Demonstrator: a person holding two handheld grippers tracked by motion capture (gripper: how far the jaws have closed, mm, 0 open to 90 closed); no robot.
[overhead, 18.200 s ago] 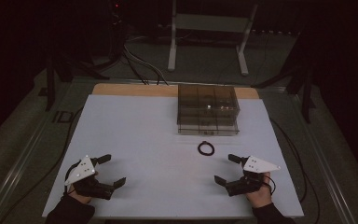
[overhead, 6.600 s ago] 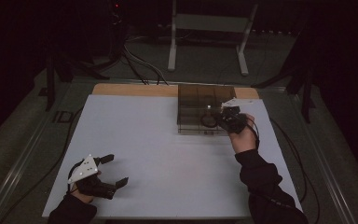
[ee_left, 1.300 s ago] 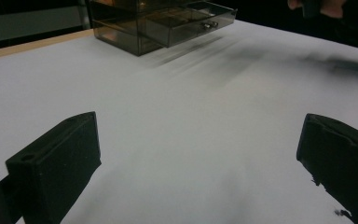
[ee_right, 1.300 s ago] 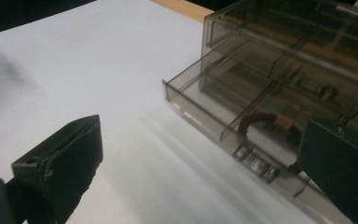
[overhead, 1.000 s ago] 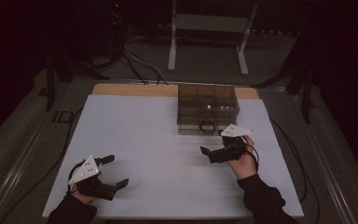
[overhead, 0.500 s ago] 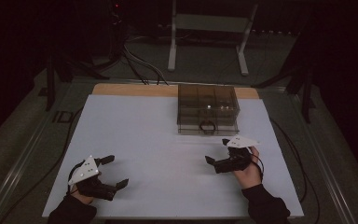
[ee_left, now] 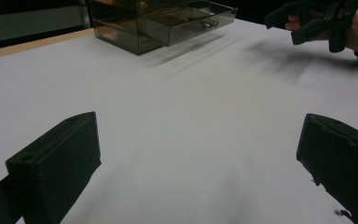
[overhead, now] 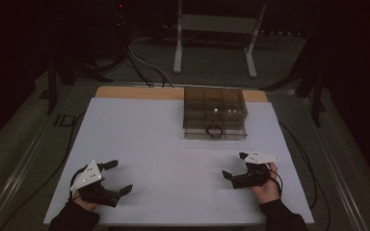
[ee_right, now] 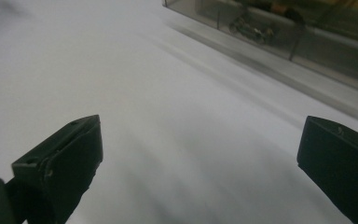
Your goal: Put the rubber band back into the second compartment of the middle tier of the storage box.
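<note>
Since half a second ago my right gripper (overhead: 234,166) has drawn back toward the white table's (overhead: 164,139) near right corner, jaws wide and empty; my left gripper (overhead: 119,176) is equally open, and the black ring (overhead: 215,130) in the smoky clear plastic drawer box (overhead: 214,108) is dim.

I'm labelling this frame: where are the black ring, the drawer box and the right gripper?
black ring (overhead: 215,130): high view, on its loop, in the open drawer.
drawer box (overhead: 215,102): high view, its clear top.
right gripper (overhead: 235,166): high view, midway between its open fingertips.

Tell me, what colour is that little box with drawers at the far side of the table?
The drawer box is see-through smoky grey-brown plastic, clearest in the high view.
</note>
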